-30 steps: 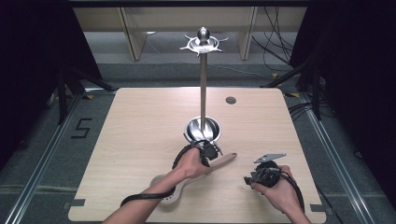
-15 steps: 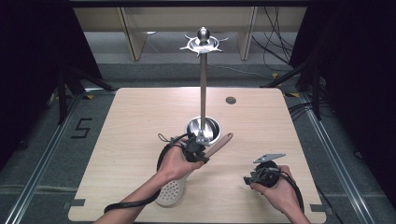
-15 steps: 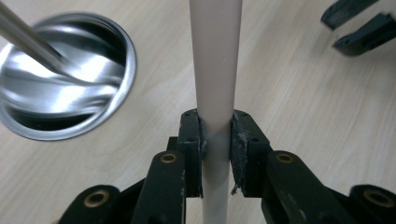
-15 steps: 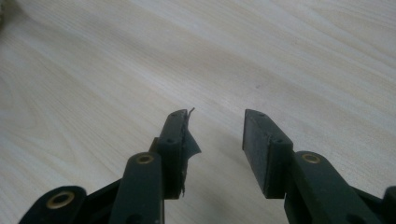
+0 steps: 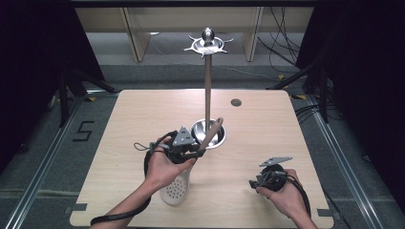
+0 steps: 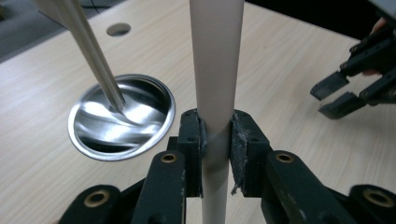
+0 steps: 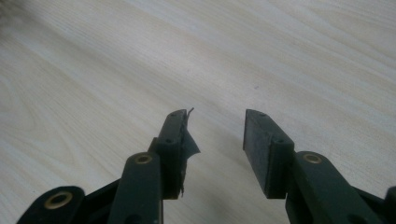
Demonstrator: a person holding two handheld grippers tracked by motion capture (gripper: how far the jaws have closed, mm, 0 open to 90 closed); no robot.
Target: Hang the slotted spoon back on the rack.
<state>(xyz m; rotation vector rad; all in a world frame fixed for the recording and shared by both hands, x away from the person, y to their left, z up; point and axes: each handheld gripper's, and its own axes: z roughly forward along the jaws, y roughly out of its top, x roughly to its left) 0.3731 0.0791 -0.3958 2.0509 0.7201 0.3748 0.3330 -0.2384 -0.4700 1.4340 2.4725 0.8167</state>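
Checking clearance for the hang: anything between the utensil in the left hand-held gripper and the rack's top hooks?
Nothing visible. The left hand-held gripper holds the utensil handle beside the rack pole; the hook ring above shows open.

The utensil [image 5: 206, 138] is a long one with a pale, round, wood-coloured handle [image 6: 215, 70] and a white perforated head [image 5: 175, 190]. It is off the counter [image 5: 143, 119], tilted: the head hangs low toward the near edge, left of centre, and the handle slants up and away, its tip over the steel dish [image 5: 216, 135] at the counter's middle.
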